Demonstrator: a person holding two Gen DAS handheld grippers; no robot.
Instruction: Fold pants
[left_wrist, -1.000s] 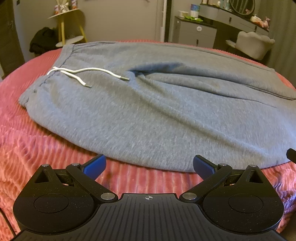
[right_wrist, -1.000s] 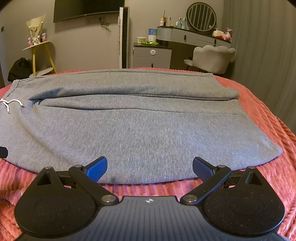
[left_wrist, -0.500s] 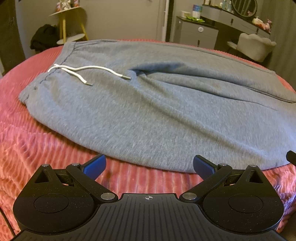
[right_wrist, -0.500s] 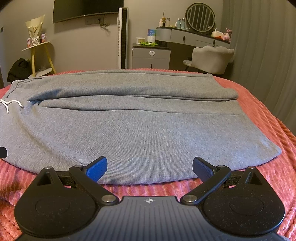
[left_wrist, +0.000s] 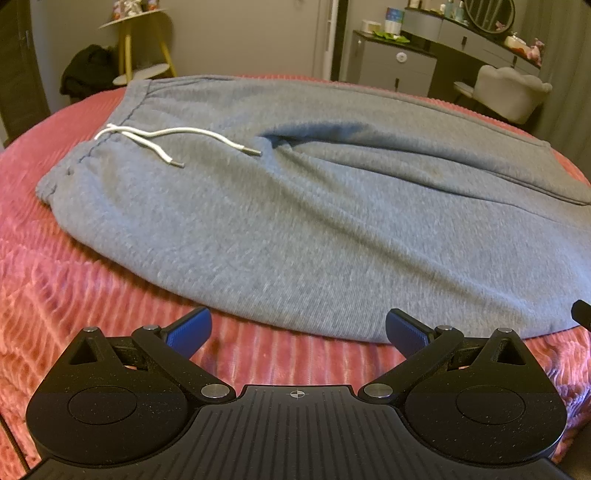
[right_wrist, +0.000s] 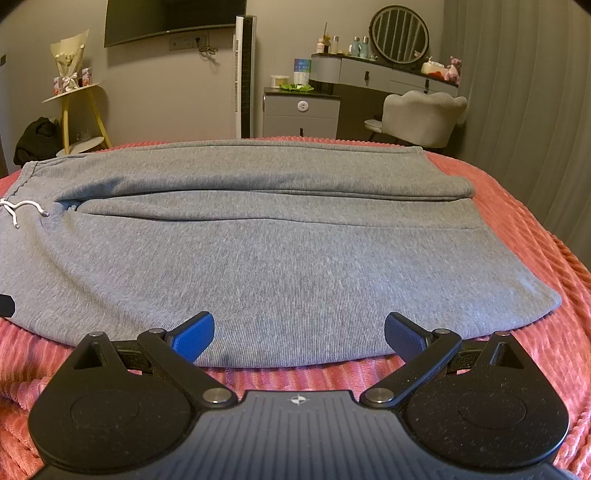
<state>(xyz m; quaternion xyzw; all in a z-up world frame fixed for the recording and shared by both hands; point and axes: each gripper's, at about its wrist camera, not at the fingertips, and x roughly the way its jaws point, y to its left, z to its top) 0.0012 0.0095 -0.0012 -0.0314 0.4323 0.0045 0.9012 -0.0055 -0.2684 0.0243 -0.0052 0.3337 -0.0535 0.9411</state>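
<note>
The gray pants (right_wrist: 280, 258) lie flat on a pink bedspread (right_wrist: 535, 258) that has soft, bumpy ribs all over it. The cloth of the pants is thick and fuzzy, like a sweatshirt. The two legs lie side by side, with a long crease between them, and both run out toward the right. The stretchy waistband (left_wrist: 110, 122) is at the left end, puckered into little gathers. A white cord (left_wrist: 173, 138) comes out of it and rests on the gray cloth in two loose curves, each with a small hard tip.

The left gripper (left_wrist: 297, 332) sits low at the near edge of the pants, close to the waist end. Its two fingers are spread wide and hold nothing — the blue pads (left_wrist: 190, 330) are over the pink ribs, just short of the gray edge.

The right gripper (right_wrist: 297, 334) is at the near edge too, more toward the leg ends. Its fingers are also spread wide with nothing between them. Its blue pads (right_wrist: 194, 338) look to be just over the pants' rounded near edge.

Behind the bed stand a gray dresser (right_wrist: 301, 114), a round mirror (right_wrist: 399, 33), a puffy pale chair (right_wrist: 421, 118) and a small table with yellow legs (right_wrist: 79, 110).
</note>
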